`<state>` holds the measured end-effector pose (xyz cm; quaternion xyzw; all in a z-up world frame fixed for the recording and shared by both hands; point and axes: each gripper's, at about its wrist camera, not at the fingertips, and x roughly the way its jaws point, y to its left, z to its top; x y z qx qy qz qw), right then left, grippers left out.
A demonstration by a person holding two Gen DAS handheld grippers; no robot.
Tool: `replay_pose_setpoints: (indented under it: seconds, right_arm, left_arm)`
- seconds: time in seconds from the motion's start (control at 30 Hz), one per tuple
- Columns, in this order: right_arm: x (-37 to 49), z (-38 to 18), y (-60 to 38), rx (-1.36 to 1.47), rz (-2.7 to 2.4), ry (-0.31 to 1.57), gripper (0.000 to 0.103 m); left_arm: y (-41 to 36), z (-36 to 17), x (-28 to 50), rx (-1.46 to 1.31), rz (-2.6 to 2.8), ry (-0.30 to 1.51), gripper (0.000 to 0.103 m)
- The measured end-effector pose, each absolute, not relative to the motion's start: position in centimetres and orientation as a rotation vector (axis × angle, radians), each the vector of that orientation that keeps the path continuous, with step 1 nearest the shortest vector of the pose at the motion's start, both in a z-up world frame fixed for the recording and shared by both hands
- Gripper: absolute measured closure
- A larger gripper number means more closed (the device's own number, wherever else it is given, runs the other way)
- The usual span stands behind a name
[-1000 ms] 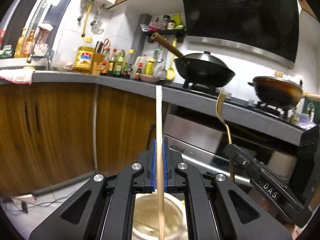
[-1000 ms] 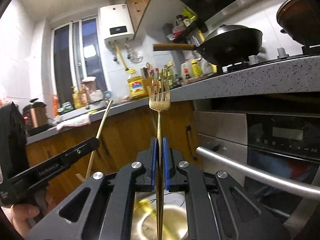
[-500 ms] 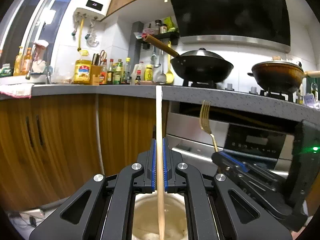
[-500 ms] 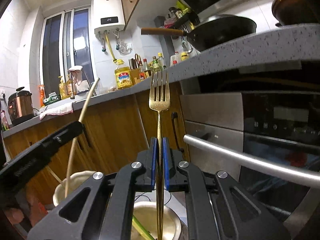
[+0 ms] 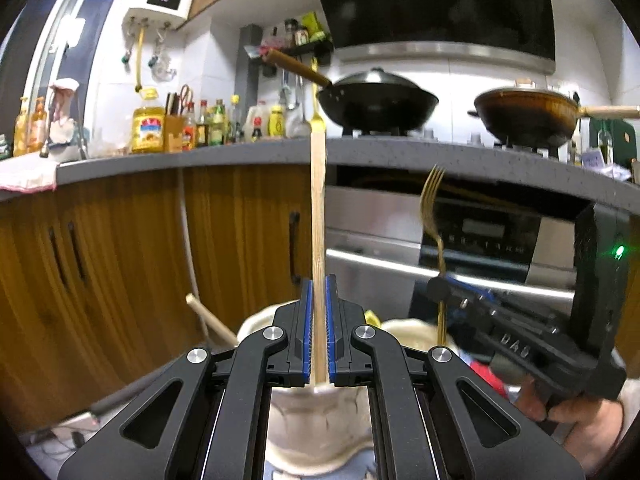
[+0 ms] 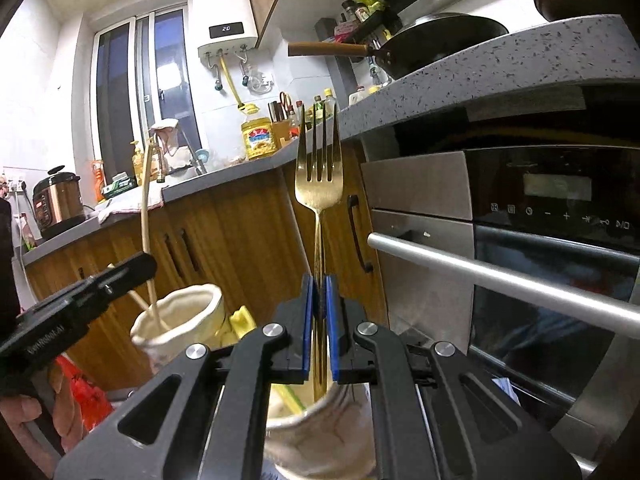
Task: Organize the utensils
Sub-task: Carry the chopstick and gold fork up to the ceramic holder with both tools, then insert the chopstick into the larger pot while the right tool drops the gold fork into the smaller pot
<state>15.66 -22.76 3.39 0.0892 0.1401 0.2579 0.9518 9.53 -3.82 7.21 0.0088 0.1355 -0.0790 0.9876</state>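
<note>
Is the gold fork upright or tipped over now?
Upright. The gold fork stands tines up, clamped by the right gripper, its handle end inside the cup.

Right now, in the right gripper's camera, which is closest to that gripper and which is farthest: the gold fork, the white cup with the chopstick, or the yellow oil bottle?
From the right gripper:
1. Gold fork, clamped between its pads, dead centre.
2. White cup, low on the left, holding a chopstick.
3. Yellow oil bottle, back on the counter, by the window.

Gold fork [image 6: 319, 184], pale wooden chopstick [image 5: 319, 216], cream holders [image 6: 176, 320], perhaps faintly veined.
</note>
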Motion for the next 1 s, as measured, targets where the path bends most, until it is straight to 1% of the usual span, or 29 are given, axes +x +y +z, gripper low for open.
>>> replay_pose_setpoints:
  seconds: [0.23, 0.6, 0.83, 1.0]
  right_arm:
    - [14.3, 2.7, -23.3, 0.180, 0.545, 0.340, 0.096]
    - [13.9, 2.6, -23.8, 0.194, 0.562, 0.381, 0.096]
    - [14.4, 2.4, -23.6, 0.191, 0.562, 0.413, 0.096]
    - [14.8, 2.3, -23.5, 0.191, 0.552, 0.428, 0.095]
  left_arm:
    - [-3.8, 6.4, 10.0, -0.014, -0.168, 0.378, 0.097]
    - [-4.8, 6.3, 10.1, -0.020, -0.169, 0.405, 0.096]
    - [-4.7, 6.7, 9.5, -0.033, -0.176, 0.395, 0.086]
    - [-4.7, 6.9, 8.8, -0.036, -0.183, 0.393, 0.085]
